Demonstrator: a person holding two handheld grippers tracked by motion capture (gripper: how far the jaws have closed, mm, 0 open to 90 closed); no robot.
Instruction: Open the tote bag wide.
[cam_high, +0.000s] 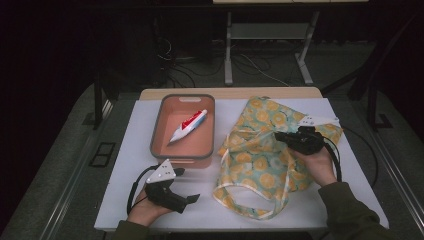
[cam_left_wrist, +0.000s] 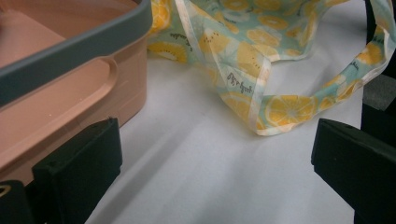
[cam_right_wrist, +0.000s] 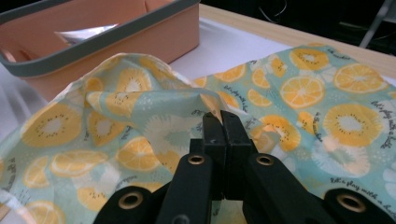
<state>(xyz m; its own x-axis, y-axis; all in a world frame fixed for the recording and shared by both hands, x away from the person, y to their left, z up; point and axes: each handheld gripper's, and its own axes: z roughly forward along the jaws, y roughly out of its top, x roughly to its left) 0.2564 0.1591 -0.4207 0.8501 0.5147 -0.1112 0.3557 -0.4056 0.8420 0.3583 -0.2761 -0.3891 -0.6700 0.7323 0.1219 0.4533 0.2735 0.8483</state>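
We see right gripper (cam_right_wrist: 220, 122) clenched on fruit-print tote bag (cam_high: 260, 150); left gripper (cam_left_wrist: 212, 161) released, jaws wide beside pink bin (cam_high: 161, 120) holding toothpaste tube (cam_high: 187, 126).

Both grippers are chunky black plastic. The left gripper (cam_high: 192, 199) and the right gripper (cam_high: 278, 135) each carry a grey three-cornered plate on top with small dots, plus a black cable looping off the back. Up close the right one's arms have brass-ringed holes. Sleeves (cam_high: 350, 212) are olive green.
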